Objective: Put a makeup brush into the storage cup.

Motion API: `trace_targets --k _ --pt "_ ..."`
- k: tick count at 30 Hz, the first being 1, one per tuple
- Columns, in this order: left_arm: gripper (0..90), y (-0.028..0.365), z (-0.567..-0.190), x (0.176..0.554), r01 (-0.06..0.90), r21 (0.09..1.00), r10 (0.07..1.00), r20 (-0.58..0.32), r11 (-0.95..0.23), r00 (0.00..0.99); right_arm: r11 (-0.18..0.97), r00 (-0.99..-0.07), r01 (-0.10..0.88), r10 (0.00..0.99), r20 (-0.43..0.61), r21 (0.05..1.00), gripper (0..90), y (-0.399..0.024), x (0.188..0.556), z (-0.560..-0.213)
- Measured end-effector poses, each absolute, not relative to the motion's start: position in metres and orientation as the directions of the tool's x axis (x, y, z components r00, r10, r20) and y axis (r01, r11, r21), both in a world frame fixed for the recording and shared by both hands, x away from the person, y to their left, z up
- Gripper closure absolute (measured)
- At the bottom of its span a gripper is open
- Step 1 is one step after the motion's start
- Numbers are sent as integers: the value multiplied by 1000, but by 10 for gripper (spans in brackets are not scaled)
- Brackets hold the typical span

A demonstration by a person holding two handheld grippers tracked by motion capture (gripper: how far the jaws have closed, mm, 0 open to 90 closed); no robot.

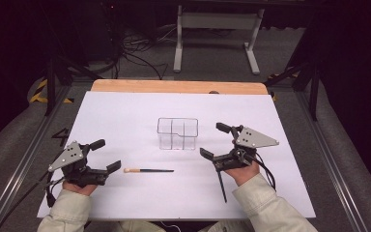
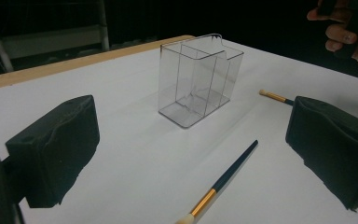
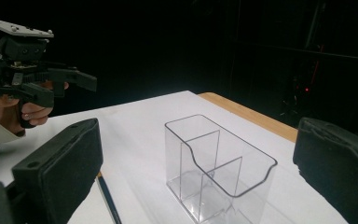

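Both grippers low over the table, jaws apart and empty.

I see the left gripper at near left, the right gripper at near right, above the white table in a dark room. The brush lies between them; the clear organizer stands just beyond.

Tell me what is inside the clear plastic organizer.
Nothing: the clear organizer stands empty, its divided compartments showing only bare walls and floor in all views. Both brushes lie outside on the table, one near the left gripper, one under the right gripper.
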State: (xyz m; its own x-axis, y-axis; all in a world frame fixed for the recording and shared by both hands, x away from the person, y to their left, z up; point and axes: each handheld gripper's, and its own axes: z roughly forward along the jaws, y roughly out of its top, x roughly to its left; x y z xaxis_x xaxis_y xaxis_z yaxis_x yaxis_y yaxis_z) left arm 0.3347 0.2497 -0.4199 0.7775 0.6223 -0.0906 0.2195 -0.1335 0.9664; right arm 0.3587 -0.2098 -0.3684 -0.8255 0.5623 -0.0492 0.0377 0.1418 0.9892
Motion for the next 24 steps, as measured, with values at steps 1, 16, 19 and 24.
trace_targets --k 1,16,19,24 --pt "34 250 -420 335 220 966 622 -91 -133 778 142 -828 36 559 -50 989 18 -208 359 -367" --pt "34 254 -422 331 227 963 632 -88 -143 770 274 -867 86 494 -64 958 44 -169 369 -349" --pt "34 254 -422 332 228 963 629 -90 -141 772 304 -875 98 480 -64 948 44 -161 373 -348" --pt "34 253 -422 333 230 962 626 -90 -147 775 365 -884 121 463 -67 923 64 -148 378 -348"
